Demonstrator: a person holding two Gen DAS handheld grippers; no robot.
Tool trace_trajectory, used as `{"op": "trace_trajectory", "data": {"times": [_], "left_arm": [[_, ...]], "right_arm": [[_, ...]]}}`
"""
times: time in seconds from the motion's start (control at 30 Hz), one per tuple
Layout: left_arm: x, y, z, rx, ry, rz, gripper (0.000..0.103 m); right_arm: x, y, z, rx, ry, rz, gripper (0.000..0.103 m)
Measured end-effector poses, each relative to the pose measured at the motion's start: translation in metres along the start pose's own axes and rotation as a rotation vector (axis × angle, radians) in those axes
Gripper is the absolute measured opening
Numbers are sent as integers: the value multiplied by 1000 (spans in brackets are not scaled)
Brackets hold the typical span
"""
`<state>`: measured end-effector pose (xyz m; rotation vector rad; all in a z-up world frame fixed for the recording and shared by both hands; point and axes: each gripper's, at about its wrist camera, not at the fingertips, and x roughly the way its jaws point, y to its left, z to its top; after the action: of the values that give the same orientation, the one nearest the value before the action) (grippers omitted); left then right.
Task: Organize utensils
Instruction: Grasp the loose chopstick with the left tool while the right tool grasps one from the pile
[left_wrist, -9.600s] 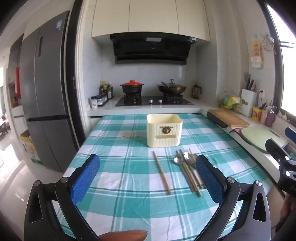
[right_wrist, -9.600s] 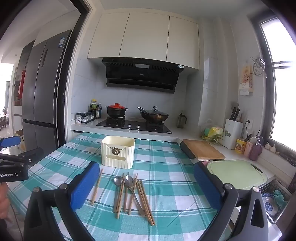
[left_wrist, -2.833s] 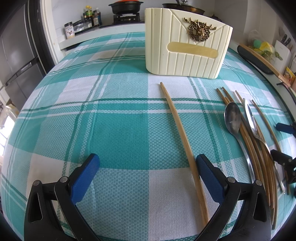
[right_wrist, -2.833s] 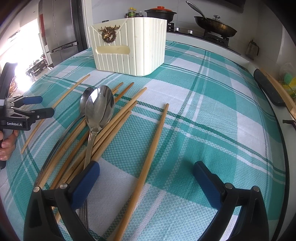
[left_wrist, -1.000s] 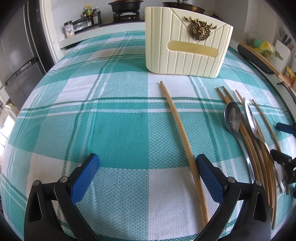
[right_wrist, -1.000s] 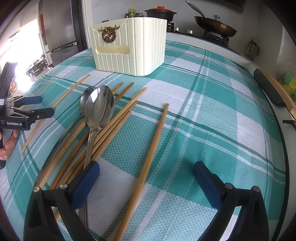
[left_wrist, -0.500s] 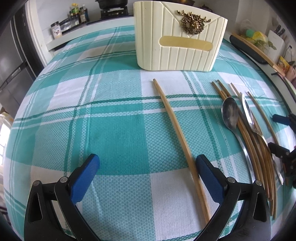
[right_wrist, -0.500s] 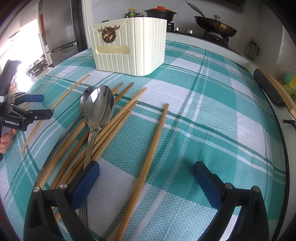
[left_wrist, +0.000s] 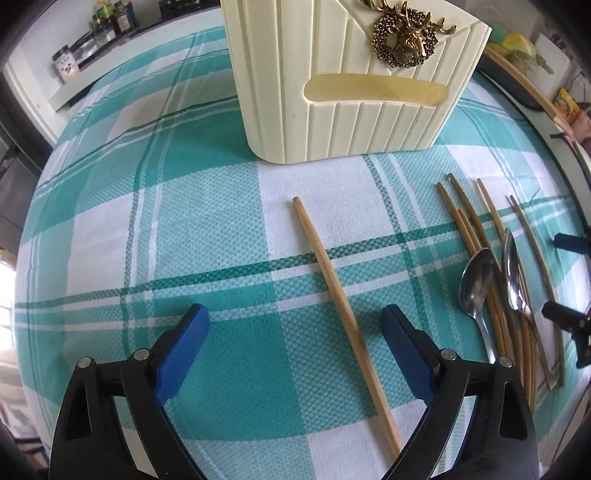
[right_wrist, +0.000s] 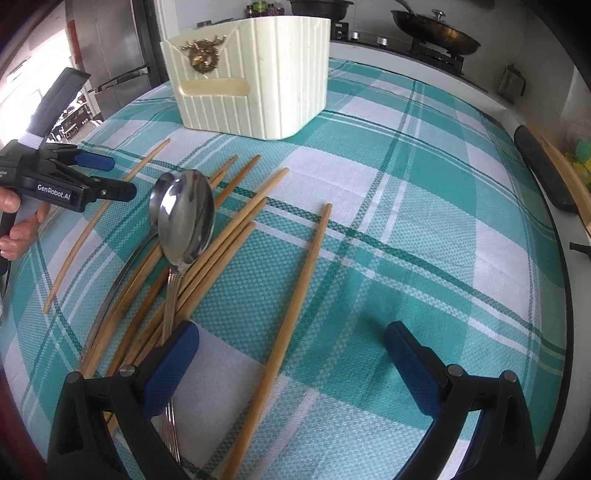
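Worktop (left_wrist: 207, 229), covered in a teal-and-white checked cloth; all items below lie or stand on it.

Utensil holder (left_wrist: 343, 74): cream, ribbed, with a brass stag emblem and a pale label slot on its face. Stands upright at the far side of the cloth, apart from every utensil.

Single chopstick (left_wrist: 343, 314): bamboo, lying alone on the cloth, its far tip short of the holder. It runs between the two blue pads of the left claw (left_wrist: 295, 332), nearer the right-hand pad, touching neither.

Left claw: jaws wide, having just closed a little; the lone chopstick sits in the gap, unpressed. In the right wrist view a hand (right_wrist: 18, 225) grips its black handle at the left edge.

Utensil pile: several chopsticks (right_wrist: 221, 240) fanned together, with two metal spoons (right_wrist: 186, 218) laid on and among them, bowls pointing toward the holder. The pile lies to the right of the lone chopstick, well apart from it.

Outlying chopstick (right_wrist: 299, 306): lies by itself right of the pile, passing between the pads of the right claw (right_wrist: 291, 347), nearer the left-hand pad, without contact.

Right claw: jaws wide, holding nothing; its left-hand pad overlaps the handles at the near end of the pile, contact uncertain.

Background: spice jars (left_wrist: 66, 66) on the far counter; a wok (right_wrist: 436, 37) on the stove.
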<state>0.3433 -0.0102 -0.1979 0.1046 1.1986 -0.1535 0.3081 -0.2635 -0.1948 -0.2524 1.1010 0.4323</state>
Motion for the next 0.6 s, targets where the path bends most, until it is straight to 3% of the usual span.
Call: {"op": "trace_trajectory", "data": {"times": [0.1, 0.2, 0.23, 0.3, 0.33, 0.37, 0.4, 0.5, 0.6], "left_arm": [[1, 1, 9, 16, 31, -11, 84], [3, -1, 23, 34, 50, -16, 68], [3, -2, 27, 36, 52, -8, 59], [4, -3, 34, 35, 52, -10, 38], [4, -3, 37, 30, 49, -18, 22], [5, -3, 38, 29, 47, -22, 11], [5, -4, 39, 32, 40, -21, 10], [2, -2, 35, 23, 15, -40, 5], [-20, 7, 24, -18, -51, -94, 4]], "right_arm": [[6, -12, 18, 61, 90, 27, 85], [14, -13, 40, 47, 112, 0, 64], [17, -13, 48, 53, 112, -10, 54], [23, -13, 63, 78, 109, -16, 44], [27, -13, 70, 89, 109, -22, 31], [30, -12, 75, 93, 106, -36, 16], [33, -10, 79, 96, 108, -39, 7], [33, -11, 84, 134, 97, -15, 5], [12, -11, 80, 162, 23, 13, 5]]}}
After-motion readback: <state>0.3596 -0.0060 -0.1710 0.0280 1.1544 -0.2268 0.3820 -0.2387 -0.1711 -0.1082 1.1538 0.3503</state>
